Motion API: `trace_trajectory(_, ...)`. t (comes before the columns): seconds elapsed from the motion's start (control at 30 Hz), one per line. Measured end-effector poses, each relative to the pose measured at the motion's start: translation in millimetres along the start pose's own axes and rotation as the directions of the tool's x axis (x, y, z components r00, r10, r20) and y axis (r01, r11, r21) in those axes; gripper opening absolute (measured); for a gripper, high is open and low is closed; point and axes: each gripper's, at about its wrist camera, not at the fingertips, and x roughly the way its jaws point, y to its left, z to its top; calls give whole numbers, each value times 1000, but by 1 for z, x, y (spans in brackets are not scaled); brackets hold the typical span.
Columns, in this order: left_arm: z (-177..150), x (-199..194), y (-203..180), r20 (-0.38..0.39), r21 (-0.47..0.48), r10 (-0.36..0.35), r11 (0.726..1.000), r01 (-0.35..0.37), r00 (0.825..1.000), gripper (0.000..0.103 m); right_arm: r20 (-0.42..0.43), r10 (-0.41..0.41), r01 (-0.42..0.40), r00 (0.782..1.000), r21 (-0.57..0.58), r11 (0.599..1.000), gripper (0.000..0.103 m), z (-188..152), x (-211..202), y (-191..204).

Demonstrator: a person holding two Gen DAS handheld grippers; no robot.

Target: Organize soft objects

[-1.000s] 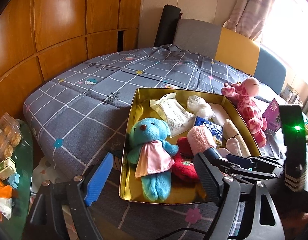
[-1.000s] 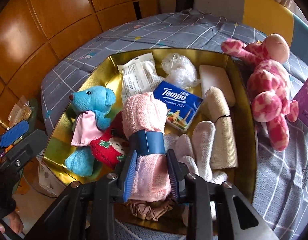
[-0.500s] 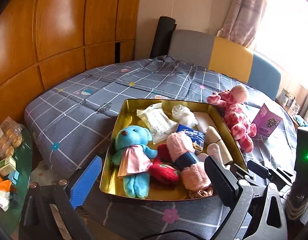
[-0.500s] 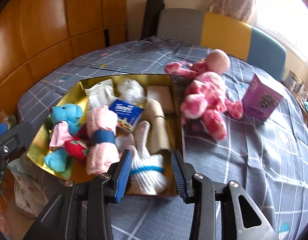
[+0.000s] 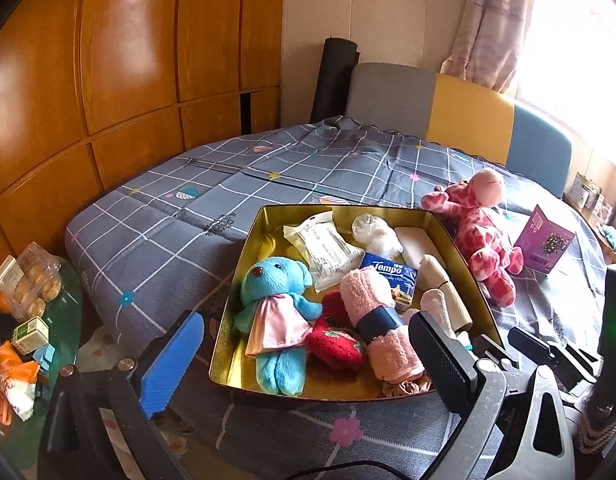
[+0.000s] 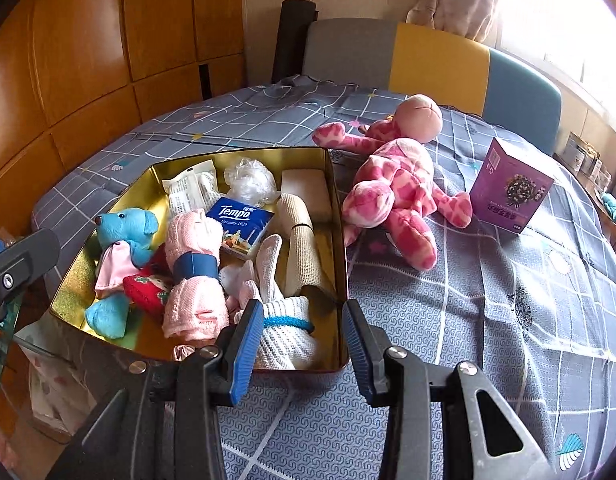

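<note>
A gold tin tray [image 5: 244,280] [image 6: 336,216] lies on the checked bedspread. It holds a blue teddy bear [image 5: 278,300] [image 6: 126,228], a pink rolled towel [image 5: 373,304] [image 6: 192,240] with a blue band, a red plush [image 5: 335,344], a Tempo tissue pack [image 6: 244,220], white gloves [image 6: 284,340] and a beige roll [image 6: 300,240]. A pink spotted plush [image 5: 479,236] [image 6: 395,184] lies on the cloth right of the tray. My left gripper [image 5: 306,322] hangs wide open before the tray's near edge. My right gripper [image 6: 302,312] stands open over the tray's near right corner, holding nothing.
A purple box [image 6: 507,188] stands on the bedspread beyond the pink plush. A glass side table [image 5: 64,340] with snack packs sits low at the left. Wooden wall panels rise at left and back, and a grey, yellow and blue chair back [image 6: 427,60] stands behind.
My right gripper let go of the pink towel roll, drew back and swung right. My left gripper opened wider and backed away from the tray.
</note>
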Motion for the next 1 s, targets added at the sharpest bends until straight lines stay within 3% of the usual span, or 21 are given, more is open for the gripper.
trace_trajectory(1.0,-3,1,1,-8,8,16,1000,-16,1000,103,18,-1,1,1000,-12,1000,41,1,-4,5)
